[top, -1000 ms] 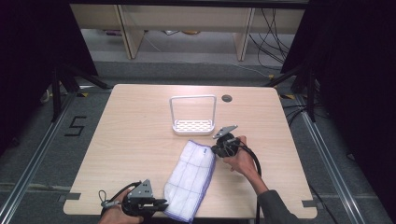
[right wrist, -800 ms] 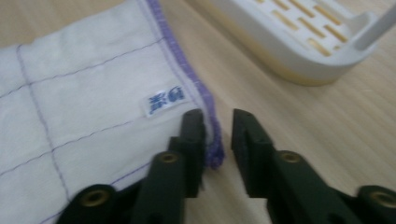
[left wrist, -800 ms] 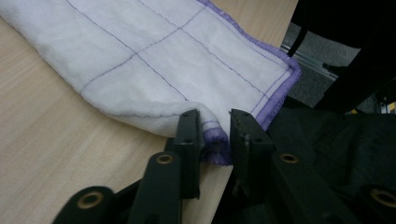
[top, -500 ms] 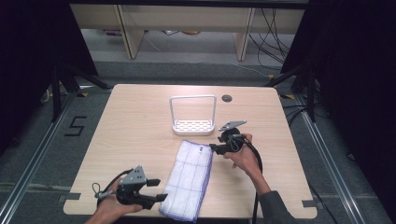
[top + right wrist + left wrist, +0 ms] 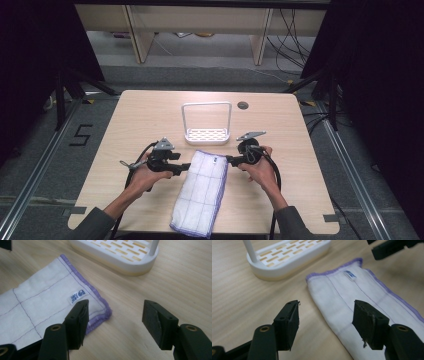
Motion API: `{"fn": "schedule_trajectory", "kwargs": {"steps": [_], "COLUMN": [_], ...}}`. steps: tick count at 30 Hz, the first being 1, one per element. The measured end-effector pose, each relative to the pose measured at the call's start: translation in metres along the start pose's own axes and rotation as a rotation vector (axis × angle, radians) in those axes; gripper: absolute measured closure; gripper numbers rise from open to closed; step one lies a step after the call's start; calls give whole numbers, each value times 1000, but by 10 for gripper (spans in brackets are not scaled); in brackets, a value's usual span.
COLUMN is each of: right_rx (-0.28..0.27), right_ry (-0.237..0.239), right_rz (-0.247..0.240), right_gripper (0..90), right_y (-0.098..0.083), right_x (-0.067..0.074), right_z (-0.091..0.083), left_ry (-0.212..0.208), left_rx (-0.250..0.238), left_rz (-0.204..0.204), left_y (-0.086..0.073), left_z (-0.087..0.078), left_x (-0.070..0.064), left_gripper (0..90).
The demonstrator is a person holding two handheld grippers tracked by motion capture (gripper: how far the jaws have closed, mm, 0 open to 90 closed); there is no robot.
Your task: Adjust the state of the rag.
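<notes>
folded cloth (image 5: 201,192), between both grippers' open jaws

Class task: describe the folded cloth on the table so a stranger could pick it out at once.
On the wooden table, look in front of the white rack, between the two tools. The cloth lies flat there: white, quilted, purple-edged, with a small blue label.

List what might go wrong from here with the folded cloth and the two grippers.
1. Both grippers, left gripper and right gripper, have just opened and flank the far corners of the folded cloth; closing now might catch only the top layer, so the fold could come apart.
2. The white rack stands just beyond the cloth's far edge, so a forward move could bump it.
</notes>
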State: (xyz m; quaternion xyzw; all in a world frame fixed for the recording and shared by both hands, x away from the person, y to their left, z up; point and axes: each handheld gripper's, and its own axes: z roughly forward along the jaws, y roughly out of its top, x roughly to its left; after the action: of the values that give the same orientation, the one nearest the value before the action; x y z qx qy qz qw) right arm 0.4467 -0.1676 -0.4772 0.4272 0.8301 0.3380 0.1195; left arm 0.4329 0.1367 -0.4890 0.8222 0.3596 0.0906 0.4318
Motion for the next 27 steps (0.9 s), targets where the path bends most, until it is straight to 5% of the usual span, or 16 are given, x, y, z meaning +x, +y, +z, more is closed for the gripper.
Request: {"fn": "schedule_trajectory", "kwargs": {"steps": [4,7,11,16,21,27], "right_rx": [28,26,33,34,54,76], "right_ry": [1,-7,-31,-14,-18,-27], "right_rz": [5,12,15,23,7,-10], "right_gripper": [380,392,409,427,440,459], "right_y": [2,3,2,2,2,2], "right_x": [6,6,4,3,7,8], "right_z": [5,7,11,13,22,28], "left_ry": [-13,-25,-23,-17,-20,-23], "left_rx": [9,48,38,57,44,61], "left_rz": [-15,20,-10,11,-15,23], "left_y": [10,14,16,17,18,18], "left_z": [18,27,39,44,50,59], "left_x": [1,2,3,6,11,11], "left_gripper": [386,386,395,427,460,534]}}
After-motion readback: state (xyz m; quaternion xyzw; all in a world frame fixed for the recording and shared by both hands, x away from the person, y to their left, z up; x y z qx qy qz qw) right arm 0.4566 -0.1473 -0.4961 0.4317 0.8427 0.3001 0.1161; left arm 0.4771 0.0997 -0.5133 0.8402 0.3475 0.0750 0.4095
